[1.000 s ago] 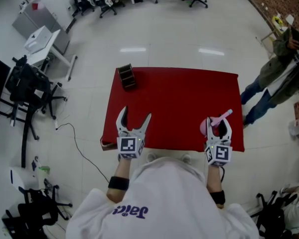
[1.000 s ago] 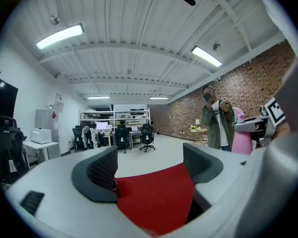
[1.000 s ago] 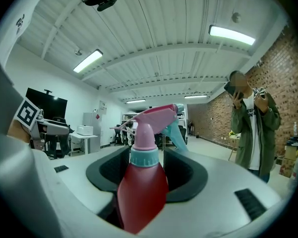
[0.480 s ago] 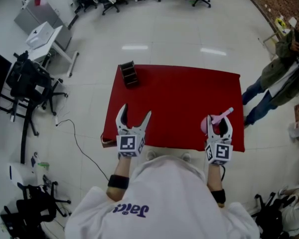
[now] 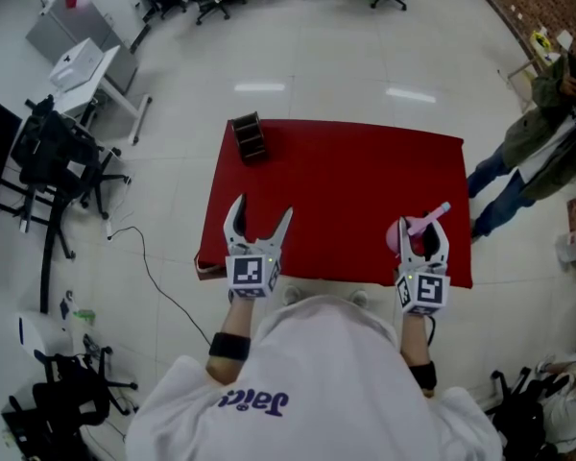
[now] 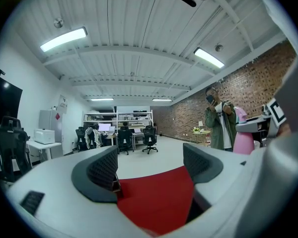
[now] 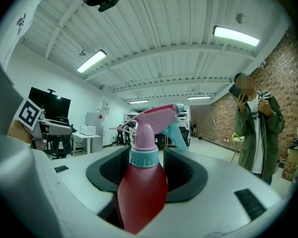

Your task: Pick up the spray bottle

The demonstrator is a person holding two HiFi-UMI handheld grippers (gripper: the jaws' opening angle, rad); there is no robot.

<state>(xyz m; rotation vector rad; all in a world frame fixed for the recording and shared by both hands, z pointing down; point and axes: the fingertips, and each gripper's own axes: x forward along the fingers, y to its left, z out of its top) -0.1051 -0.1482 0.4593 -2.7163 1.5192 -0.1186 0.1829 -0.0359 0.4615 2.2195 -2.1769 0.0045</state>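
Looking down, I see only the pink top of the spray bottle (image 7: 141,185); my right tool (image 5: 422,231) hides its red body, jaws clamped on it at the near right edge of the red table (image 5: 346,185). Both tools point level. My left tool (image 5: 261,219) stands spread, empty. The dark rack's (image 5: 247,142) contents are unclear.

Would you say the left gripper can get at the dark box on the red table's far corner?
Probably yes. The left gripper has its jaws apart and empty, and only bare red table lies between it and the dark box ahead.
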